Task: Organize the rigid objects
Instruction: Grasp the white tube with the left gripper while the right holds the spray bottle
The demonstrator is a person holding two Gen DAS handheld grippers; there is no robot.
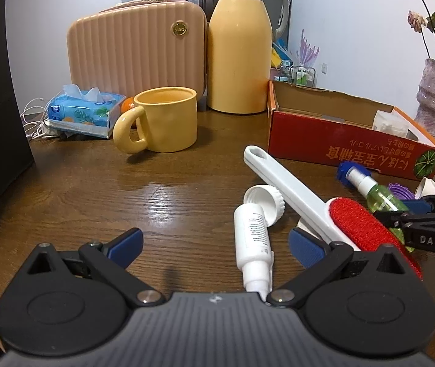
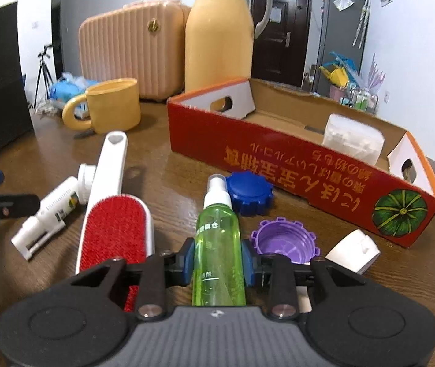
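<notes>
Your green spray bottle [image 2: 217,244] lies on the wooden table [image 1: 101,189], nozzle pointing far toward the red cardboard box [image 2: 278,159], just near of that box's front wall. Your right gripper [image 2: 217,263] has both blue pads pressed on the bottle's sides, approx. mid-body — clamped, nothing loose. Gripping mid-body instead of at the thin white pump makes sense: widest, stiffest part, so it shouldn't pivot when lifted. The bottle looks to be resting on the table, or barely off it; can't tell which.

The box is open-topped w/ a clear plastic container [image 2: 352,143] already in its right end, so it's probably the drop-off spot; plenty of bare floor at the left end.

Around the bottle: blue cap [image 2: 249,191] just right of the nozzle, purple cap [image 2: 284,241] right of the body, white cap [image 2: 352,252] further right. The red lint brush [image 2: 113,226] lies left, white handle pointing far.

Your left gripper [image 1: 214,244] has its fingers wide apart, holding nothing. It's angled down at the table, straddling the white tube [image 1: 252,238] without touching it, tube's nozzle end near — looks staged for the next pick. Right gripper is tilted down & forward too, aimed at the box.
</notes>
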